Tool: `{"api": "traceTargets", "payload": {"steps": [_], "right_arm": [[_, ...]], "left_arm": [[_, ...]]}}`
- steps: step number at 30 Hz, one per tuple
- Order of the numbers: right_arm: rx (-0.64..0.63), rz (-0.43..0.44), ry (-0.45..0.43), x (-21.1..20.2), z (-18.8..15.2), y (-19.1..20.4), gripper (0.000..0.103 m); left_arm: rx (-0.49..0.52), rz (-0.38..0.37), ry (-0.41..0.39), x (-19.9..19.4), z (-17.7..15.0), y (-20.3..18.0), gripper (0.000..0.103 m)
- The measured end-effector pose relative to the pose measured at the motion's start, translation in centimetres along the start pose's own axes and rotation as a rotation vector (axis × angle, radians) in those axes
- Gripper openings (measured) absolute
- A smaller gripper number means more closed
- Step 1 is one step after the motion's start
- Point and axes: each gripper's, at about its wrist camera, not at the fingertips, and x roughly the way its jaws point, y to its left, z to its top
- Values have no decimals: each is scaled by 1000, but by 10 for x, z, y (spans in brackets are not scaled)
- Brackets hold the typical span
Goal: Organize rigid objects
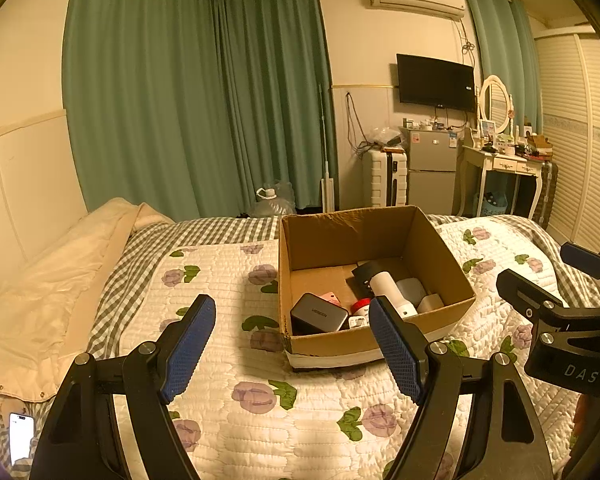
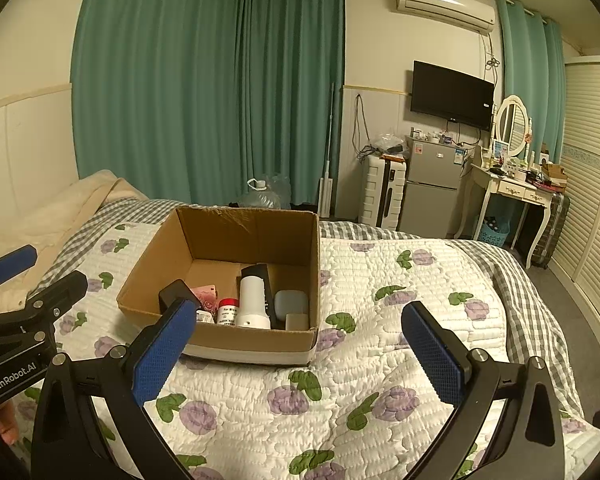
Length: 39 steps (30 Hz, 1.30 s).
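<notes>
Now your two grippers, left [image 1: 292, 344] and right [image 2: 300, 344], hover with jaws apart, empty, before one box [image 2: 236, 340] on the bed [image 2: 380, 288], items inside.

Your left tongs [image 1: 292, 354] are spread wide, the two blue-padded fingers [image 1: 190, 344] well apart with nothing between them, pointing forward and held level. Your right tongs [image 2: 296, 356] match that pose: fingers [image 2: 434, 354] wide apart, nothing gripped, also pointing forward. The two tools sit side by side, near each other but not touching (each one shows at the edge of the other's view, the right tongs from the left camera at [image 1: 548, 276] and the left tongs from the right camera at [image 2: 36, 276]). Seen from the side, both also show parted fingers. A bit of your hand [image 2: 4, 420] shows under the left tool's body, at the lower left edge of the right camera's view.
</notes>
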Motion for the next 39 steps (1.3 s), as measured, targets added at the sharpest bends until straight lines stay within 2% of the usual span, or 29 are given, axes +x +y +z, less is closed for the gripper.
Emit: {"api": "traceTargets", "payload": {"steps": [39], "right_arm": [[-7, 3, 22, 2, -2, 4, 103]], "left_arm": [[0, 6, 8, 3, -1, 2, 82]]}}
